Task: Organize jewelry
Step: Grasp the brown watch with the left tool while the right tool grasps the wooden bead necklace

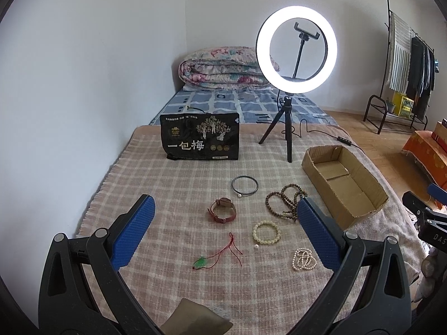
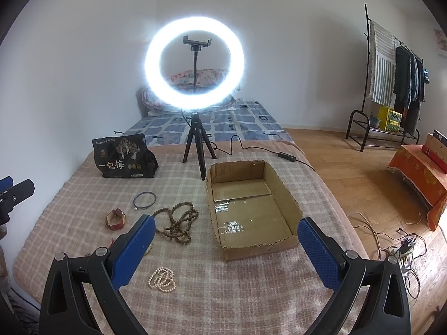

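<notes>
Both of my tools hang over the plaid blanket (image 1: 173, 173), nothing in either one. My left gripper (image 1: 223, 223) is spread wide, blue pads (image 1: 134, 231) far apart, hovering above the jewelry.

Farthest left on the blanket stands the black snack bag (image 1: 199, 136), upright near the far edge. In front of it, nearer me, lies the green pendant on its red cord (image 1: 220, 255). Just beyond that is the red-strapped watch (image 1: 222, 210), lying on its side, and past the watch sits the thin black bangle (image 1: 245, 185) with a small white bead at its rim.

Next across comes the cream bead bracelet (image 1: 266, 231), with a loose pearl (image 1: 255, 247) just beside it. Behind that, the brown wooden bead strand (image 1: 282, 199) is heaped in loops, partly hidden by my left gripper's right pad. The white pearl strand (image 2: 162, 278) is coiled nearest me.

The lit ring light (image 2: 195, 62) stands on its tripod at the back. Right of the beads sits the cardboard box (image 2: 285, 195), open on top, with no jewelry in it. My right gripper (image 2: 226, 247) is also spread wide, and the near end of the box shows between its pads.
</notes>
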